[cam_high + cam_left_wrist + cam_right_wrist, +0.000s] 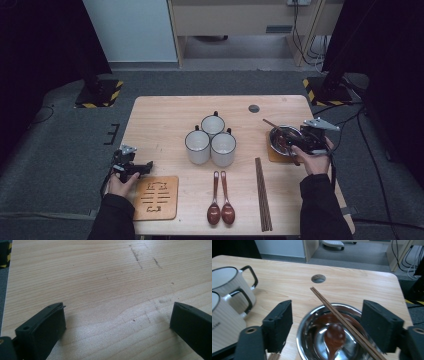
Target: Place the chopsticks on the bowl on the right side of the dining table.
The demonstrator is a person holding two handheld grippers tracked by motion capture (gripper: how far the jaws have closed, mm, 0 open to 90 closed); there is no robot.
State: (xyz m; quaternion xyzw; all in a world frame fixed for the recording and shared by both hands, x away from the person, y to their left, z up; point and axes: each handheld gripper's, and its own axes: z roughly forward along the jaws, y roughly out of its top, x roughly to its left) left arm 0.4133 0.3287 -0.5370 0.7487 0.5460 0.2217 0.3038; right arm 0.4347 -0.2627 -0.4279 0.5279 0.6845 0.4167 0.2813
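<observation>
The right hand-held gripper point(325, 327), spread wide, straddles the steel bowl point(312, 327): rigid, slippery, best pinched at its rim.

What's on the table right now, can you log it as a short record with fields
table: light wood
mugs: three white mugs clustered mid-table
loose spoons: two brown spoons side by side at the near edge
loose chopsticks: pair right of the spoons
bowl: metal bowl on a mat, holding a spoon and chopsticks
trivet: wooden trivet near left
left gripper: open over bare wood
right gripper: open, straddling the bowl
</observation>
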